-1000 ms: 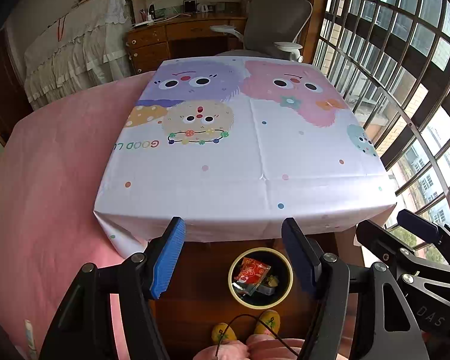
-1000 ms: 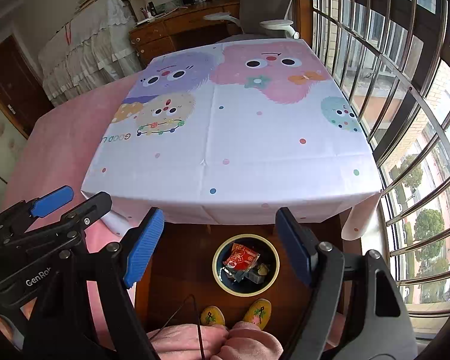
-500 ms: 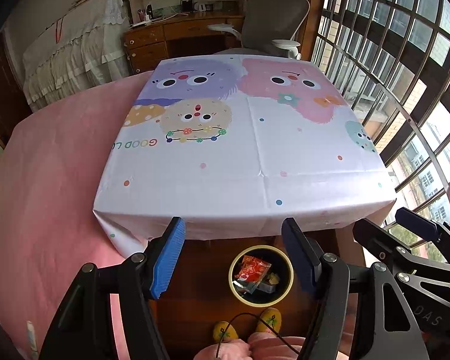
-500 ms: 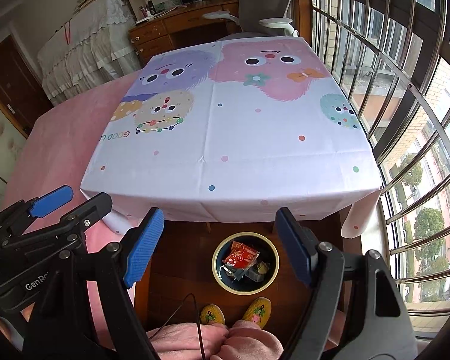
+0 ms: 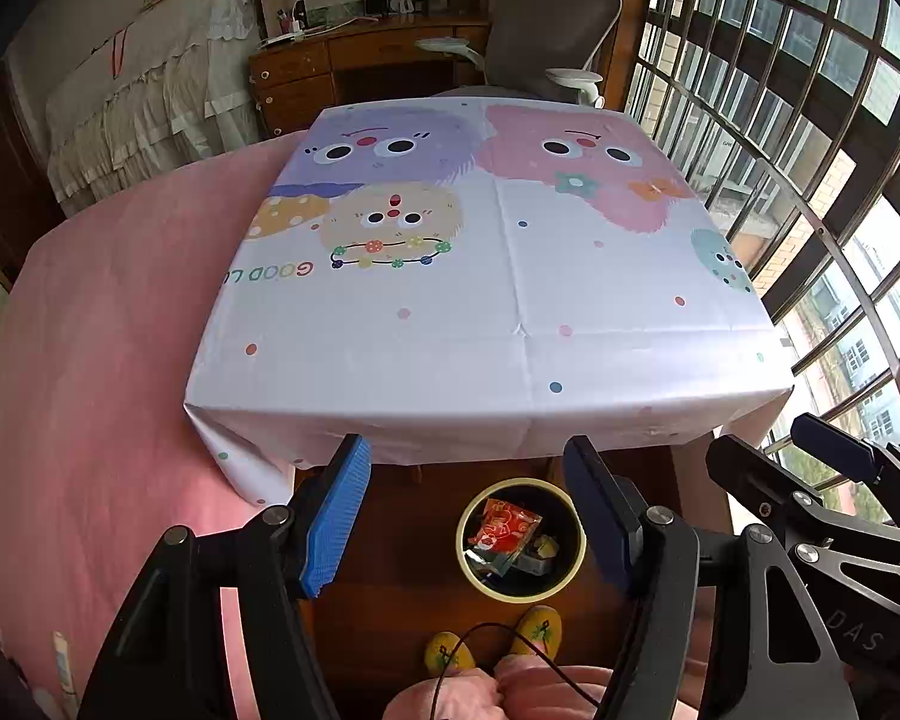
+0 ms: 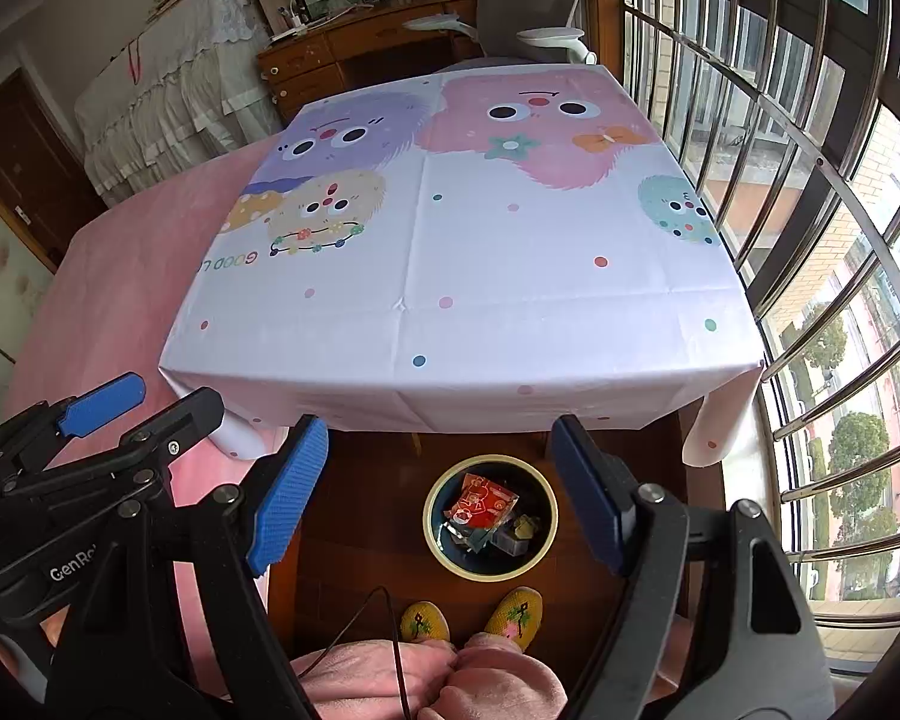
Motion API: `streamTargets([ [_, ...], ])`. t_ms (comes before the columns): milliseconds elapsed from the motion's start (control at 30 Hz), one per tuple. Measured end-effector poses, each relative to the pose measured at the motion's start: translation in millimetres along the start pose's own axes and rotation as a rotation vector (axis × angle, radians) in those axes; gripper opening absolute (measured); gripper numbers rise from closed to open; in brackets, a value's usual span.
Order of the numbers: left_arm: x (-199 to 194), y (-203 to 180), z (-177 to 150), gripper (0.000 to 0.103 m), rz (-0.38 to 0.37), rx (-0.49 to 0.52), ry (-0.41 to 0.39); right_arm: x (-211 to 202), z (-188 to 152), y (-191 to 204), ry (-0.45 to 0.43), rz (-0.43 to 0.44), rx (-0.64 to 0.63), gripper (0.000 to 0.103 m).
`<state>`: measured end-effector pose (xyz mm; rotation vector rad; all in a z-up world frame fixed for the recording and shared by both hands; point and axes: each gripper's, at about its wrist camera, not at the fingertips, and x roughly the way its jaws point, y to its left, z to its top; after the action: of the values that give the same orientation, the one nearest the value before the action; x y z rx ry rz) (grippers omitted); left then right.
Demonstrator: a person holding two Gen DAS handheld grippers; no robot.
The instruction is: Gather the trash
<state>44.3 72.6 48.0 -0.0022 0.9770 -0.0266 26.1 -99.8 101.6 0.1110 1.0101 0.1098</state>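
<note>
A round bin with a yellow rim stands on the wooden floor below the table's near edge. Inside it lie a red wrapper and other small scraps. My left gripper hangs above the bin, open, nothing between its blue pads. My right gripper is likewise open and empty above the bin. Each gripper shows at the edge of the other's view. The table wears a white cartoon-monster cloth with nothing lying on it.
A pink bed lies to the left of the table. Barred windows run along the right. A desk and grey office chair stand beyond the table. A person's yellow slippers and pink trouser legs are beside the bin.
Both grippers stay open and almost still; the views drift slightly, with the table sliding a little down in the frames.
</note>
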Motion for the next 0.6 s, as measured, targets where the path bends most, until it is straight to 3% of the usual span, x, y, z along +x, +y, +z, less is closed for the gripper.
streamTargets([
  [600, 0.2, 2.0, 0.4, 0.068, -0.003, 0.004, 0.001, -0.1, -0.4, 1.1, 0.000, 0.000, 0.002, 0.075],
])
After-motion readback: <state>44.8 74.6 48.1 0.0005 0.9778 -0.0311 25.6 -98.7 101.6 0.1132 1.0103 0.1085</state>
